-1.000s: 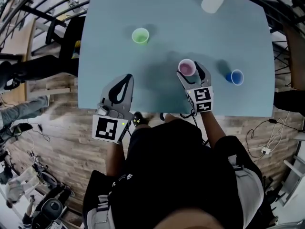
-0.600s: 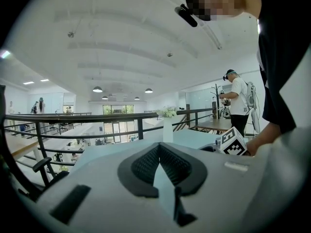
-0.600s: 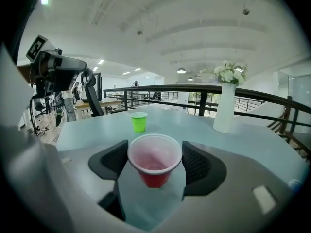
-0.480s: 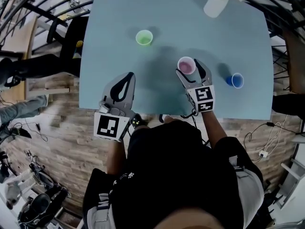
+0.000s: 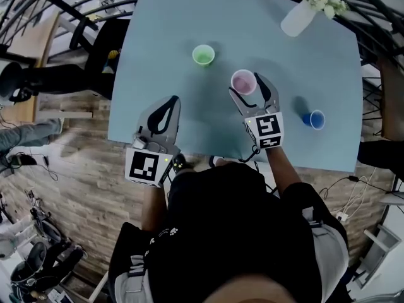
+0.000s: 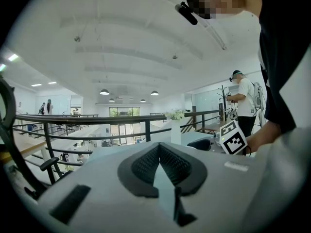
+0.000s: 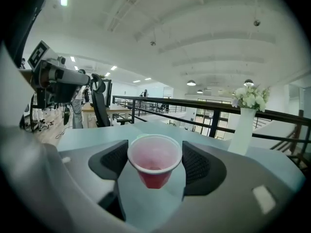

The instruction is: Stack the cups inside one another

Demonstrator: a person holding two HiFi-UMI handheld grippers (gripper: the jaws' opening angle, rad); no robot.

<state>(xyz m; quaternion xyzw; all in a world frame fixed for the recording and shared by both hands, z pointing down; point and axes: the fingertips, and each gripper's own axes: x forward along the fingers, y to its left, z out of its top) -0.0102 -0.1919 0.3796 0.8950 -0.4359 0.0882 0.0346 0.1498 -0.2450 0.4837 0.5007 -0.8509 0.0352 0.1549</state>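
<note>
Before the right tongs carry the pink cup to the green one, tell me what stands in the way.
Nothing visible does. Only bare table lies between the pink cup in the right tongs and the green cup. The blue cup, vase and left tongs all sit off that line.

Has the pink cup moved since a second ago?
Yes. The pink cup, in the right gripper, has shifted toward the green cup, away from the blue cup.
</note>
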